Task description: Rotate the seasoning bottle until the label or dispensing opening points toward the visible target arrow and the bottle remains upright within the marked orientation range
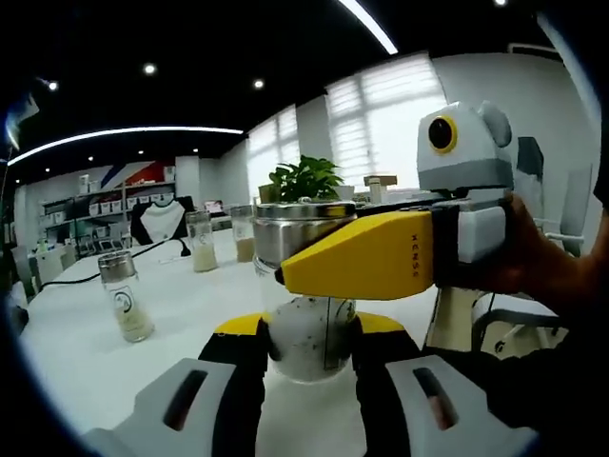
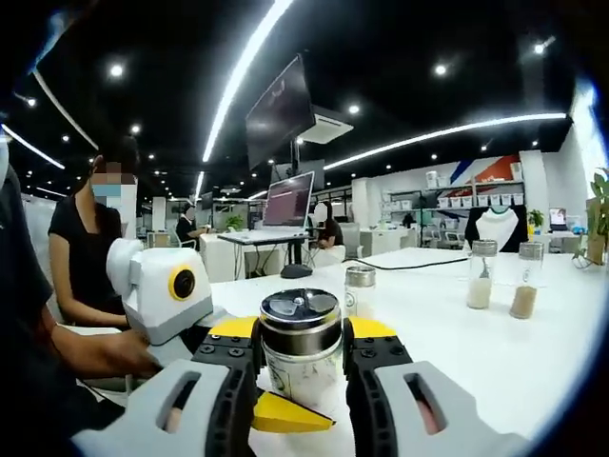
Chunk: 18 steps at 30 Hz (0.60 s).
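Two tools grasp seasoning bottle (image 1: 306,328): left tool (image 1: 309,347) low on slick glass body, right tool (image 2: 301,367) under metal cap; upright on tabletop (image 1: 114,371).

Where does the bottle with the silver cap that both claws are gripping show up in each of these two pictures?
Left gripper view: bottle at lower centre, between the jaws, right gripper crossing it.
Right gripper view: bottle at lower centre, between the jaws.
Shared landmark: the white table.
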Available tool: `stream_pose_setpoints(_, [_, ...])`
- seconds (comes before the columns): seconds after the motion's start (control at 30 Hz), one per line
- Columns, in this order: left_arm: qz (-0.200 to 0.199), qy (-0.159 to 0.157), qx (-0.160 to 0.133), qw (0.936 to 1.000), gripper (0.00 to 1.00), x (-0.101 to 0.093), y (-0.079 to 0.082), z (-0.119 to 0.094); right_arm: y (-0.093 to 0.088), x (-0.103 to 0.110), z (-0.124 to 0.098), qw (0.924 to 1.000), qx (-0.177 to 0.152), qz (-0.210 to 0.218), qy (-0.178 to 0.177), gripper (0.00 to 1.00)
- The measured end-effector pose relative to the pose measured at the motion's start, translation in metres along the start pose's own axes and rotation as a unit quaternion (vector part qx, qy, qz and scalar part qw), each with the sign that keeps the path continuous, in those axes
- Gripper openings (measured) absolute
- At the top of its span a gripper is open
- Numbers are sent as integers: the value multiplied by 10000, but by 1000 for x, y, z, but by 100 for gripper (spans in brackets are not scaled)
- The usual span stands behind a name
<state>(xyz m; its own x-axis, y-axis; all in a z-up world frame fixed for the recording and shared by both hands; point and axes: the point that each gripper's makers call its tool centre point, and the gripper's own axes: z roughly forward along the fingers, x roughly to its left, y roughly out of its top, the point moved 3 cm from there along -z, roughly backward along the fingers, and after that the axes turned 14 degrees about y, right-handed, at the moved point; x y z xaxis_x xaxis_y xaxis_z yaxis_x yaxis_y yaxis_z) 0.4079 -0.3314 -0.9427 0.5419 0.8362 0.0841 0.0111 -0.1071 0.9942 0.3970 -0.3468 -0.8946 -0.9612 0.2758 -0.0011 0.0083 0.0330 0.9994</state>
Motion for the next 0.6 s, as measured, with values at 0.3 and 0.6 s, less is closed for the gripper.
stream_pose_setpoints(0.3, [-41, 38, -108, 9999, 48, 16, 3, -4, 0, -14, 7, 9996, -67, 263, 117, 30])
stream_pose_setpoints(0.6, [-178, 64, -71, 9998, 69, 33, 1, -8, 2, -35, 15, 9998, 41, 144, 88, 30])
